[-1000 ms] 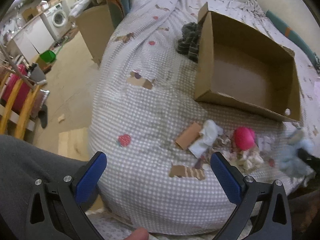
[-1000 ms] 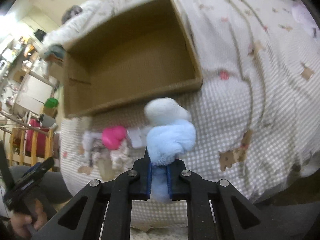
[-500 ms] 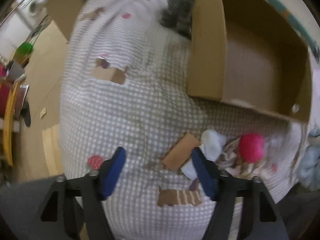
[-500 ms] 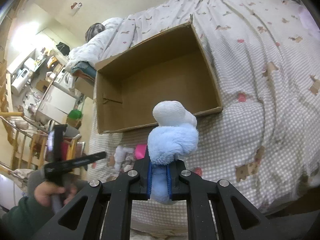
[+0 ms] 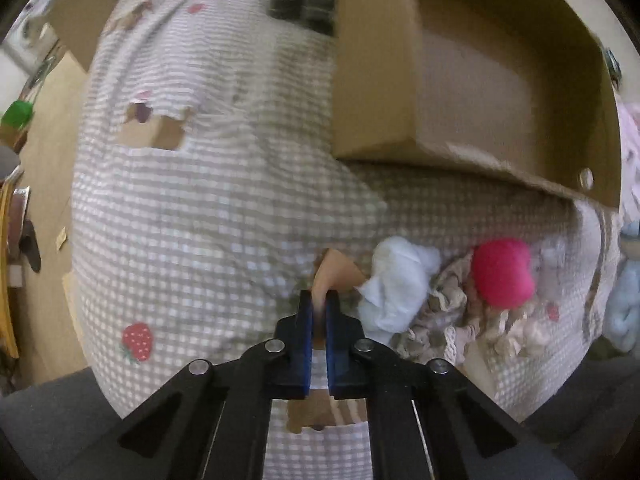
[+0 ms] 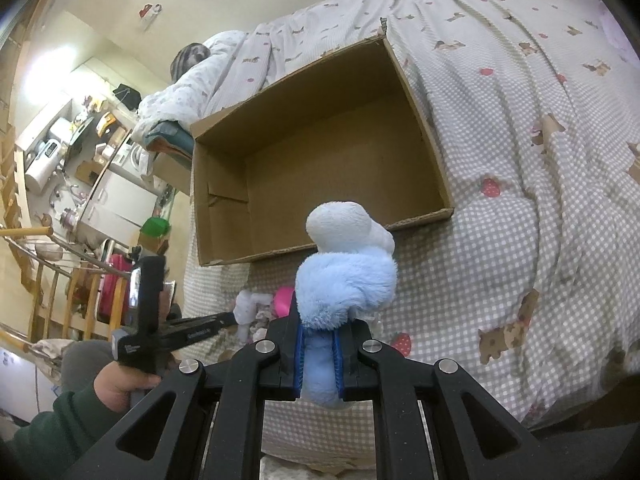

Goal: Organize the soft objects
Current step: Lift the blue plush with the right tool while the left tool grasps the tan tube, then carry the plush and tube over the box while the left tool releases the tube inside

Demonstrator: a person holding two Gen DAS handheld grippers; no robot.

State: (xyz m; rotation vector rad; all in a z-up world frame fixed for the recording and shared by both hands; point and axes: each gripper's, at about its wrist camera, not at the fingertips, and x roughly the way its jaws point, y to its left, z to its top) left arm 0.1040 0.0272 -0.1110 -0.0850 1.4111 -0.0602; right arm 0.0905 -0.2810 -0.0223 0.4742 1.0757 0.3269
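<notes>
Left gripper (image 5: pixel 319 312): jaws clenched on a tan cloth piece (image 5: pixel 334 272), pinched by its near end just above the bed (image 5: pixel 208 208), close to the bed's near edge. Just beside it, a white cloth (image 5: pixel 396 280), then a crumpled patterned cloth (image 5: pixel 448 320) with a pink soft ball (image 5: pixel 502 276) resting against it, all near the same edge.

Right gripper (image 6: pixel 318 354): jaws clenched on a light blue plush toy (image 6: pixel 346 280), held upright above the bed's near edge, fluffy top standing out over the fingers.

Beyond the pile, an open cardboard box (image 6: pixel 424 128) on the checked cover, interior bare, near wall facing the soft things. Dark striped fabric (image 5: pixel 304 4) behind the box's left corner, blurred.
</notes>
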